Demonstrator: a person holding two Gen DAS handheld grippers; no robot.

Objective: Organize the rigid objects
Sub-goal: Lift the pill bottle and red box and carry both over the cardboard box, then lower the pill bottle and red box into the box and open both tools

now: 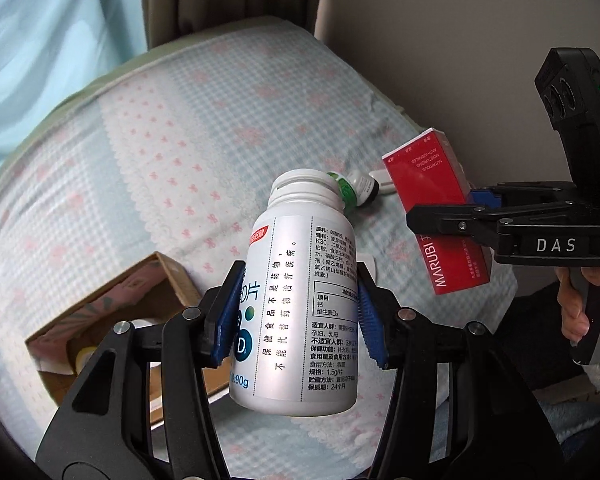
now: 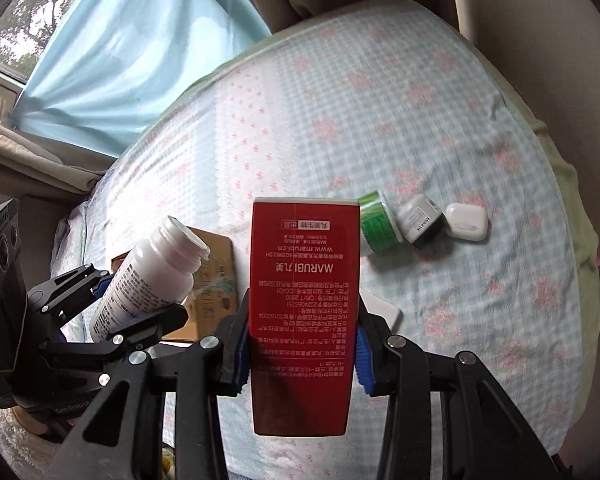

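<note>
Nearest in the left wrist view, the left tool (image 1: 296, 312) is clenched on a white supplement bottle (image 1: 296, 304), its blue pads pressing the label on both sides around mid-body. The bottle is carried above the bed, tilted with its uncapped neck pointing away; a mid-body grip probably keeps the smooth cylinder from pivoting.

In the right wrist view, the right tool (image 2: 300, 354) grasps a red MARUBI box (image 2: 302, 312) by its two narrow sides, with the printed face toward the camera and the text upside down. It too is lifted off the bedding.

Just below and left of the bottle sits an open cardboard box (image 1: 112, 320) on the checked bedspread (image 1: 160, 140), with a few small items already inside. It looks like the collecting bin, so both held things are likely headed there.

Farther out on the bed lie a green-labelled jar (image 2: 378, 224), a small dark-capped jar (image 2: 420, 220) and a white earbud case (image 2: 466, 222), close together in a row, still to be gathered. A flat white object (image 2: 386, 312) lies just beyond the red box.
</note>
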